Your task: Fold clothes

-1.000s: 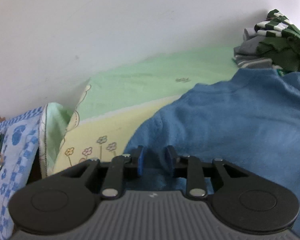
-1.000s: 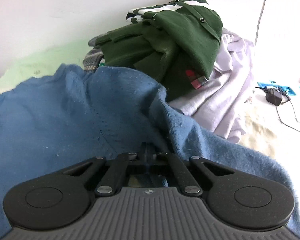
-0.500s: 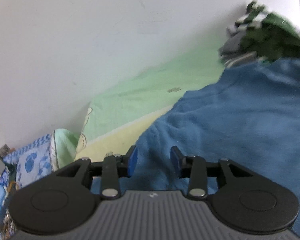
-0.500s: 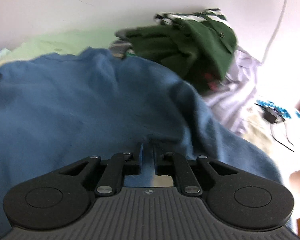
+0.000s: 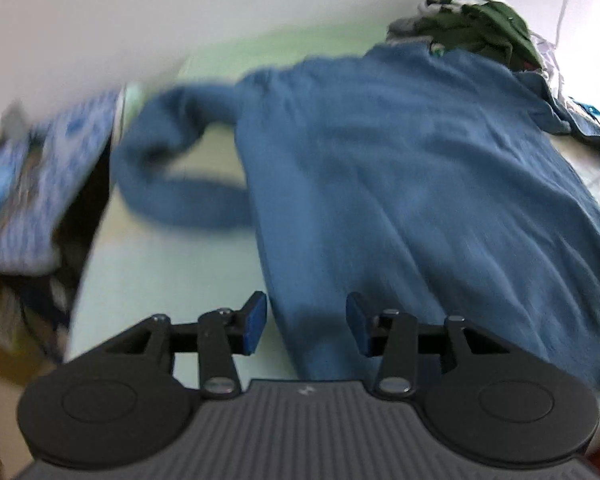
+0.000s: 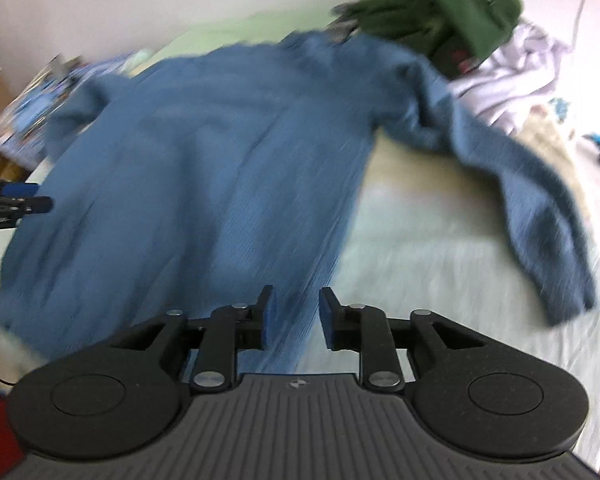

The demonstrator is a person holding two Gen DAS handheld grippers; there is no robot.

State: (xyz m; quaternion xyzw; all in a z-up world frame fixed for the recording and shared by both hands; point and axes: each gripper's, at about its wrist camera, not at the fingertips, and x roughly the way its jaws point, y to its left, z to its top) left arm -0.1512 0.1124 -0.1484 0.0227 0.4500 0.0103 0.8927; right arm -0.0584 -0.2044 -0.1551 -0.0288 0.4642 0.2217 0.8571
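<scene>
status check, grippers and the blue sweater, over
Left gripper open, right gripper open, both at the hem. Blue sweater spread flat on bed, unfolded. Clothes pile crowds its collar.

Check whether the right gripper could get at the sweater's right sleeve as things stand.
Probably yes. The right gripper is open over the sweater's hem, and the sleeve lies spread on the bed with nothing on top or between.

No readable text, labels or numbers anywhere; just a tiny white logo mark on each grey ribbed claw body, too small to make out.
</scene>
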